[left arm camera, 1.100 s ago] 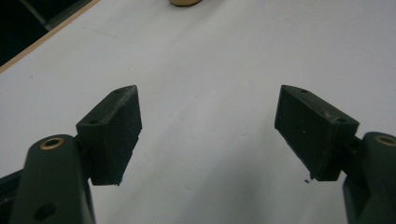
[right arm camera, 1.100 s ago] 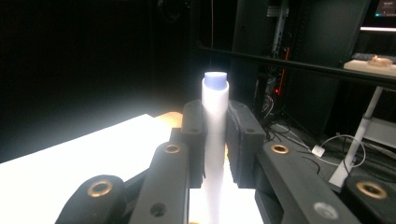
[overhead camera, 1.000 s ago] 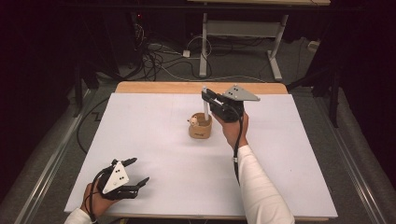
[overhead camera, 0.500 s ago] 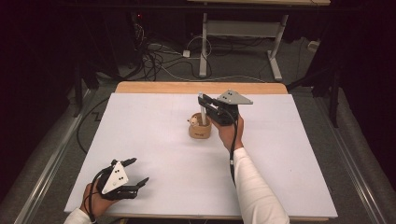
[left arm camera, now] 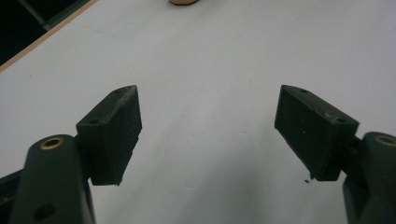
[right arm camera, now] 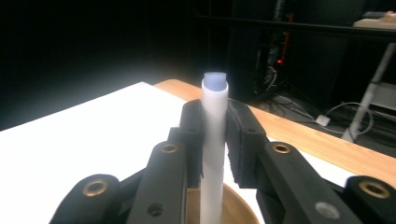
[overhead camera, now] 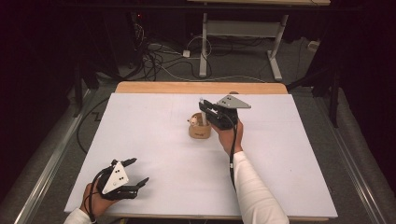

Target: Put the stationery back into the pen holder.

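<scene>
Grippers work over a white tabletop [overhead camera: 154,140] with a small round wooden cup [overhead camera: 199,130] near its middle. Right gripper [overhead camera: 203,109] hangs just above that cup, its black jaws clamped on an upright white plastic tube [right arm camera: 214,140] with a pale blue tip; the tube's lower end dips inside the cup's rim. Left gripper [overhead camera: 135,172] rests well apart from the cup, near the table's front left edge, jaws spread wide with nothing between them.
</scene>
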The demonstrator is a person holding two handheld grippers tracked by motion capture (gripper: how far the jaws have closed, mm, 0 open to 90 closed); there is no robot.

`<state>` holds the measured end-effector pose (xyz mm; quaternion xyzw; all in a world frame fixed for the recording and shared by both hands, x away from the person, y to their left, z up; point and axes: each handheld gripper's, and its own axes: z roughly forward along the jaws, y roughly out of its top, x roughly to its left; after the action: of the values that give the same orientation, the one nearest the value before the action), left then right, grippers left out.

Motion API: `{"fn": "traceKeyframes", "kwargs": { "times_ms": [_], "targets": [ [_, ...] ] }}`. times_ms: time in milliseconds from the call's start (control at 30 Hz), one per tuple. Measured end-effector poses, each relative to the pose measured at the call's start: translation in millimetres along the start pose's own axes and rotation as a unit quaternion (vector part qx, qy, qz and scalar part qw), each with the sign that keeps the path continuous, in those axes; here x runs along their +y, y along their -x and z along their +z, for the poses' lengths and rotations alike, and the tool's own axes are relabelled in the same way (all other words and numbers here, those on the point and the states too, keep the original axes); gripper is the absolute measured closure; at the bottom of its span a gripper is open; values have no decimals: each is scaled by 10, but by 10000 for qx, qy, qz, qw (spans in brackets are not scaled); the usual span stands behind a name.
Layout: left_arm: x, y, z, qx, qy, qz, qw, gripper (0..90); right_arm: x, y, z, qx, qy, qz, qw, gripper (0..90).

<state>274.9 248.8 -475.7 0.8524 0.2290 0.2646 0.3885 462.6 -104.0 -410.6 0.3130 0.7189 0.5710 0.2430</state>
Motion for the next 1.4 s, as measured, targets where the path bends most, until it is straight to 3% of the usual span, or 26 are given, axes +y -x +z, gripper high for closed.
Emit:
{"fn": "traceKeyframes", "kwargs": {
  "times_ms": [167, 533, 833, 1400],
  "targets": [
    [1, -9, -8, 5, -6, 16, 10000, 223, 22, -10, -22, -65, -20, -54, 10000, 674],
    [10, 3, -4, 26, 8, 14, 10000, 223, 47, 4, -137, -173, 2, -189, 9997, 635],
    [12, 8, 2, 38, -21, 31, 10000, 223, 126, 12, -296, -313, 46, -461, 9984, 565],
    [21, 12, 7, 63, -63, 71, 9999, 223, 246, -34, -666, -636, -6, -733, 9953, 253]
  ]
}}
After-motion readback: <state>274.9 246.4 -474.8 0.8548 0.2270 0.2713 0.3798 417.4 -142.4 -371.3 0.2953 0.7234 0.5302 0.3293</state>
